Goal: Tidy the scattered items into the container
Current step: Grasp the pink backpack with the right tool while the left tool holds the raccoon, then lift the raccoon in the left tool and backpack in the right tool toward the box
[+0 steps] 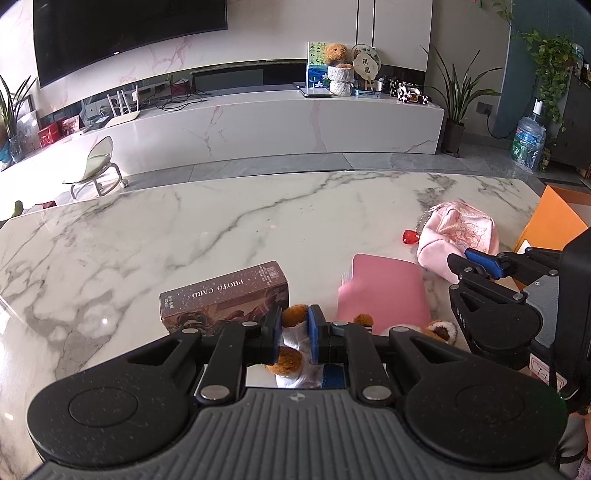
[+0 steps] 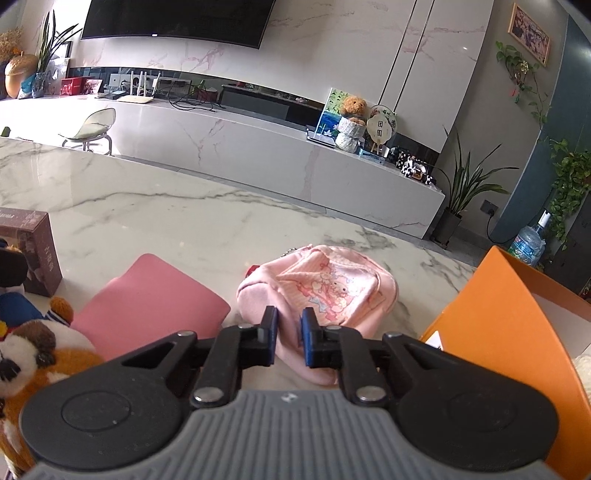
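One marble table [image 1: 184, 229] fronts a long TV bench [image 1: 280, 122].

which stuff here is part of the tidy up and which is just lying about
Part of the job: plush toy, pink pouch, pink notebook, photo card box, red heart charm, orange box.

Just around: teddy bear, round fan, water bottle, television.
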Available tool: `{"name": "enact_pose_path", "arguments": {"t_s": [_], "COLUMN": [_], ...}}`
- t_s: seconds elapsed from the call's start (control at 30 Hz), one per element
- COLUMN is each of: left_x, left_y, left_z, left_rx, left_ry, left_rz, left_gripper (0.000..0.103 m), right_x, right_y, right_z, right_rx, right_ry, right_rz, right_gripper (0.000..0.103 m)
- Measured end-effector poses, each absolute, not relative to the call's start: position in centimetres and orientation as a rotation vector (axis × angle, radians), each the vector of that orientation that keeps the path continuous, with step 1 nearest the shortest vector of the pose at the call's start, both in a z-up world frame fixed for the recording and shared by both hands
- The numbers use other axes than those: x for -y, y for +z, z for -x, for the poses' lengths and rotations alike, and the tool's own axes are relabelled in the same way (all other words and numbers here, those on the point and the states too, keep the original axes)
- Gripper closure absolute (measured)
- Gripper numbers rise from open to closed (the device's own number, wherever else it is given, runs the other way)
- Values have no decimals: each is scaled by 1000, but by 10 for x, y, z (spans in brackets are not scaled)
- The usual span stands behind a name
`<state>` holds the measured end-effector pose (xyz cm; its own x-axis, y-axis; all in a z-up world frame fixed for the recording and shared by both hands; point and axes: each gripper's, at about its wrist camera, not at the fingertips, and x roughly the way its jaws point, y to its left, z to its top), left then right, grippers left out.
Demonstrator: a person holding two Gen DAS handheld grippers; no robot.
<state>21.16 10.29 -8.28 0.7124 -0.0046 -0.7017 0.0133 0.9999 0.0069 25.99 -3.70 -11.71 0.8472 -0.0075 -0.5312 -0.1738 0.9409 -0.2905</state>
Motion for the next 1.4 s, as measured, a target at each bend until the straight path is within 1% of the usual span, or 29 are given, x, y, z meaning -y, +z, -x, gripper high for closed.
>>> {"name": "enact_pose_path", "arguments": {"t_s": [0.13,0.6,0.77,1.07,1.33,1.37,1.4], "left_x": [-100,-103,-103,-101,-76,-73,-71], "left_y": [-79,-77,-76,-74,-73,-73,-73], "left_z": [-203,-143,-119,-78,-51,-49,-47], "left_rx": [-776,-814,-818,-843,-821,-818,-813], "left_ry": [-10,43,50,-10,-122,-136,-148], "left_rz": [-28,-52,-56,38,-8,-10,-12], "left_gripper": [86,87,87,86,86,84,80], "right_x": [36,39,41,52,57,58,59], "right_y": [-108,-79,-80,-82,-89,-89,-89], "right_z": [-247,-145,-108,-46,-9,-7,-5], "right_rx": [-539,-484,-489,-512,-550,-557,-564], "right_ry": [105,206,241,306,358,361,362], "right_rz": [344,390,414,461,507,509,507], "right_gripper": [94,95,95,95,94,94,94]}}
